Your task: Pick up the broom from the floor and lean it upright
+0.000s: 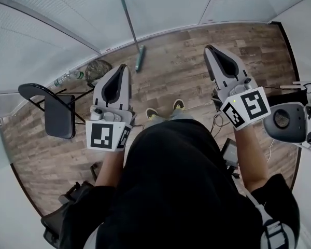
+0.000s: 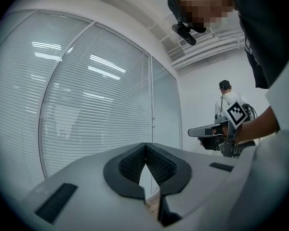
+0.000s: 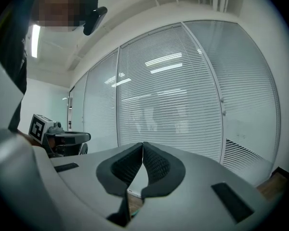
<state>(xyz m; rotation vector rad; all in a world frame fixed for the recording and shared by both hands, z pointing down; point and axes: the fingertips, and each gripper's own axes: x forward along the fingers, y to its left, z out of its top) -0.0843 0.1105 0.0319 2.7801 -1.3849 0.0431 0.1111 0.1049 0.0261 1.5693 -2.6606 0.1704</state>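
The broom [image 1: 130,27] stands tilted against the blind-covered glass wall at the far side of the wood floor. Its teal head [image 1: 140,58] rests on the floor and its thin handle runs up the wall. My left gripper [image 1: 123,67] is held level in front of me, shut and with nothing in it, a short way this side of the broom head. My right gripper [image 1: 209,49] is likewise shut and holds nothing, further right of the broom. In the left gripper view the pads [image 2: 145,146] meet against the blinds. The right gripper view shows the same [image 3: 143,144].
A black folding chair [image 1: 54,110] stands at the left, with a water bottle [image 1: 67,78] and a camouflage bag [image 1: 97,70] by the wall. A white device [image 1: 287,121] and cables lie at the right. Another person [image 2: 226,100] stands further off.
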